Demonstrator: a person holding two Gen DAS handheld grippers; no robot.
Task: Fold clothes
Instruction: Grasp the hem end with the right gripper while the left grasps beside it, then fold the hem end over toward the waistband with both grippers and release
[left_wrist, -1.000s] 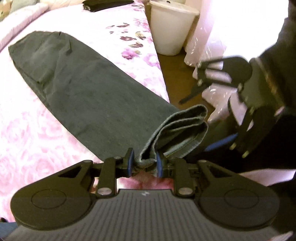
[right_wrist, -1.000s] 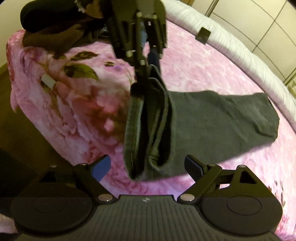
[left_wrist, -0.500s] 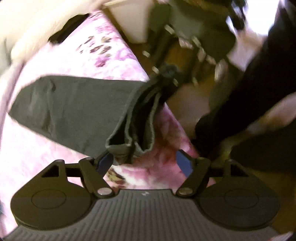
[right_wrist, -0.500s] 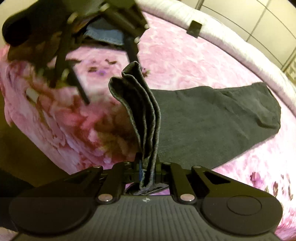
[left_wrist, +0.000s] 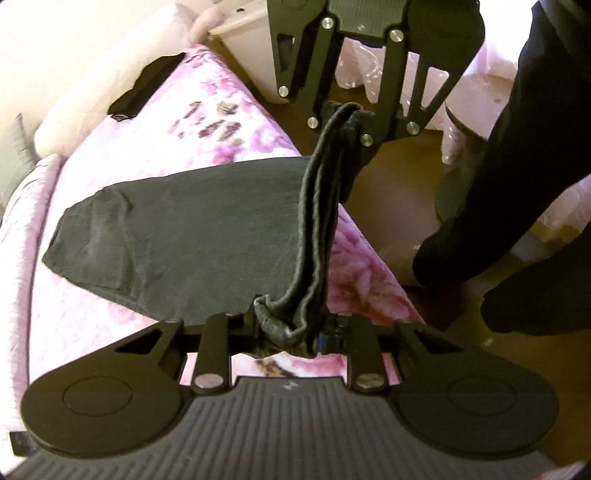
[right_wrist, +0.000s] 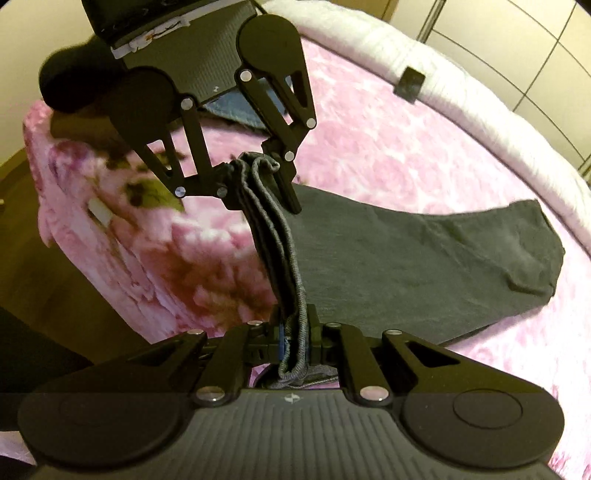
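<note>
A dark grey garment (left_wrist: 192, 229) lies flat along the pink floral bed, folded lengthwise; it also shows in the right wrist view (right_wrist: 424, 254). Its near hem is bunched into a thick layered strip (left_wrist: 317, 221) stretched between the two grippers above the bed's edge. My left gripper (left_wrist: 291, 328) is shut on one end of that strip. My right gripper (right_wrist: 295, 339) is shut on the other end. Each gripper faces the other across the strip, the right one (left_wrist: 351, 122) in the left view and the left one (right_wrist: 255, 177) in the right view.
The pink floral bed (left_wrist: 236, 133) drops off to a brown floor (right_wrist: 44, 258) beside the strip. A white bin (left_wrist: 251, 55) stands by the bed. A dark folded item (left_wrist: 144, 88) lies at the far end of the bed. The person's dark legs (left_wrist: 517, 221) stand beside the bed. A white pillow roll (right_wrist: 461, 85) edges the bed.
The left gripper let go of the hem, then shut on it again further along. The right gripper, open a second ago, has shut on the other end. The strip now hangs taut between them.
</note>
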